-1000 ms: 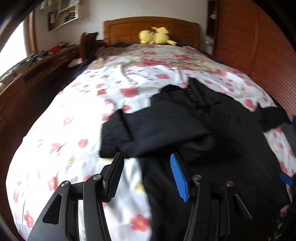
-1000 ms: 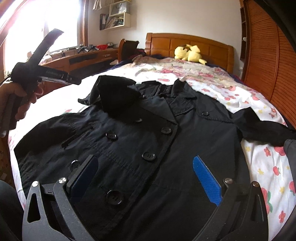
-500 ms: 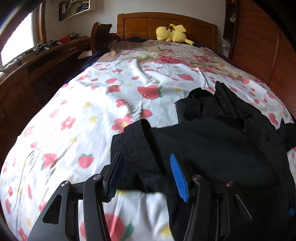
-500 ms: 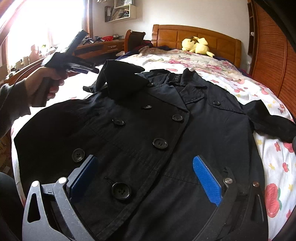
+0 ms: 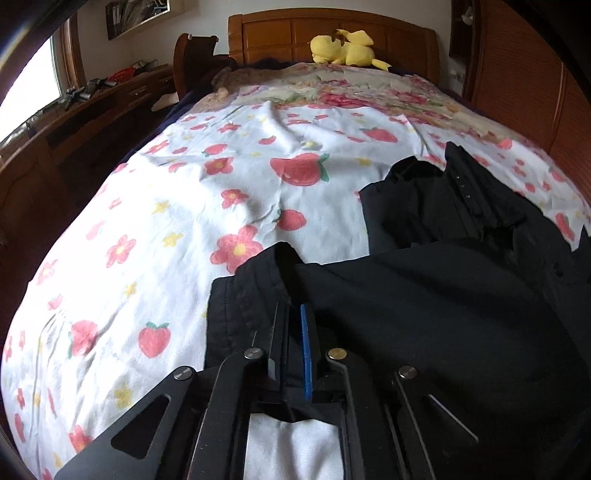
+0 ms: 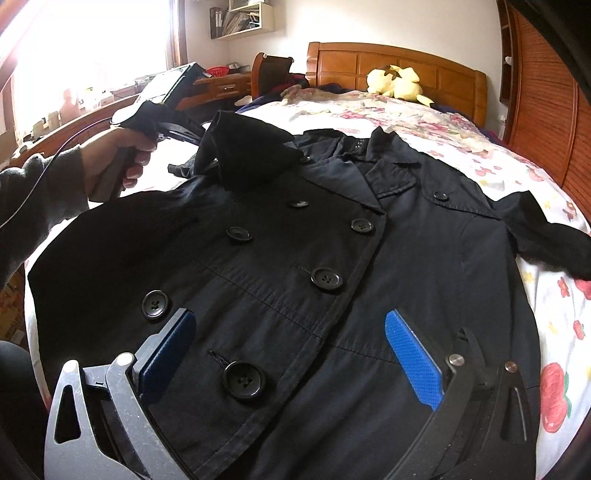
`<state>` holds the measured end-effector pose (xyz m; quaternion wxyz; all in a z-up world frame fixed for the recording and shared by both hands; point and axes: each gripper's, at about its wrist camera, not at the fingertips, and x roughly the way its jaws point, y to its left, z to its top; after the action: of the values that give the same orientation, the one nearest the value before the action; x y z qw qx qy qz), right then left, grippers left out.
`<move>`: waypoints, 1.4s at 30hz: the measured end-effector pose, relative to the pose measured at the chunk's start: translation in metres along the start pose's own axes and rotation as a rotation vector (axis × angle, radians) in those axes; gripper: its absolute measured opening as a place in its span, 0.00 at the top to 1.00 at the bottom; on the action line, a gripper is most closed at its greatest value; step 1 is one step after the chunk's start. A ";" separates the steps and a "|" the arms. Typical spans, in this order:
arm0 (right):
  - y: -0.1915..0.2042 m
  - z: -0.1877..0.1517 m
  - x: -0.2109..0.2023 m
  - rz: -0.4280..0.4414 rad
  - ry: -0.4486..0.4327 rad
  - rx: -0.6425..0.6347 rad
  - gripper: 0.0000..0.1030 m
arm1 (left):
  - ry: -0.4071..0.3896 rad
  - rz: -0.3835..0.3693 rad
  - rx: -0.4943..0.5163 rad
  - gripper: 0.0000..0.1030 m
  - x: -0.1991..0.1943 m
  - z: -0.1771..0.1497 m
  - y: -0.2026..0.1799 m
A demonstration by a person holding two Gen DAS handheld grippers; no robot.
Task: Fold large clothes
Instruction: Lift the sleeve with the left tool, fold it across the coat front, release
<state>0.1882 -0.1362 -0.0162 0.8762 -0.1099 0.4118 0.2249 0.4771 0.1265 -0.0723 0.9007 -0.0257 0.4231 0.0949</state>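
Observation:
A black double-breasted coat (image 6: 332, 266) lies front up on the bed, with large buttons and its collar toward the headboard. Its left sleeve (image 5: 406, 295) is folded across the chest. My left gripper (image 5: 295, 314) is shut on the sleeve's cuff (image 5: 258, 288); in the right wrist view it (image 6: 184, 131) holds the raised sleeve (image 6: 243, 147) at the coat's far left. My right gripper (image 6: 291, 332) is open and empty, hovering over the coat's lower front. The coat's right sleeve (image 6: 546, 236) lies spread out on the sheet.
The bed (image 5: 184, 206) has a white sheet with red strawberries and flowers. A yellow plush toy (image 5: 343, 48) lies by the wooden headboard (image 5: 332, 26). A wooden desk (image 5: 92, 96) runs along the left, a chair (image 6: 269, 70) stands beside it, and a slatted wooden wall (image 6: 546, 110) is on the right.
My left gripper moved forward onto the sleeve cuff and shut on it, then lifted it. My right gripper stayed open and edged closer over the coat's front.

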 end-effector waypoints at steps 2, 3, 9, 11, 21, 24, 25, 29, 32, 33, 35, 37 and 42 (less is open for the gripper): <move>0.001 0.000 -0.001 -0.004 -0.004 -0.004 0.00 | -0.019 0.011 0.017 0.99 -0.005 0.000 -0.003; 0.002 -0.001 -0.001 -0.006 -0.006 -0.006 0.00 | -0.032 0.017 0.026 0.99 -0.009 0.000 -0.006; 0.000 0.000 -0.002 -0.004 -0.006 -0.003 0.00 | -0.127 0.030 0.067 0.99 -0.048 0.001 -0.025; 0.000 0.001 -0.005 -0.007 -0.011 -0.002 0.00 | -0.167 0.021 0.087 0.99 -0.071 0.003 -0.036; -0.031 0.004 -0.052 -0.082 -0.094 0.040 0.00 | -0.286 -0.143 0.204 0.99 -0.183 -0.023 -0.128; -0.048 0.003 -0.068 -0.115 -0.113 0.076 0.00 | -0.297 -0.180 0.230 0.99 -0.201 -0.040 -0.147; -0.051 0.002 -0.072 -0.121 -0.117 0.083 0.00 | -0.304 -0.183 0.244 0.99 -0.205 -0.045 -0.150; -0.065 -0.001 -0.090 -0.155 -0.140 0.106 0.00 | -0.317 -0.208 0.285 0.99 -0.225 -0.068 -0.163; -0.072 -0.004 -0.102 -0.177 -0.156 0.115 0.00 | -0.315 -0.227 0.300 0.99 -0.239 -0.085 -0.164; -0.074 -0.004 -0.105 -0.184 -0.160 0.119 0.00 | -0.317 -0.232 0.307 0.99 -0.244 -0.089 -0.164; -0.078 -0.004 -0.109 -0.192 -0.166 0.127 0.00 | -0.321 -0.236 0.324 0.99 -0.253 -0.097 -0.165; -0.081 -0.003 -0.112 -0.199 -0.172 0.132 0.00 | -0.324 -0.242 0.347 0.99 -0.263 -0.106 -0.165; -0.085 -0.002 -0.119 -0.208 -0.189 0.139 0.00 | -0.353 -0.266 0.393 0.95 -0.296 -0.123 -0.161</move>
<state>0.1616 -0.2479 0.0754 0.9352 -0.0693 0.3284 0.1132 0.2303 -0.0915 0.0700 0.9526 0.1112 0.2632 -0.1048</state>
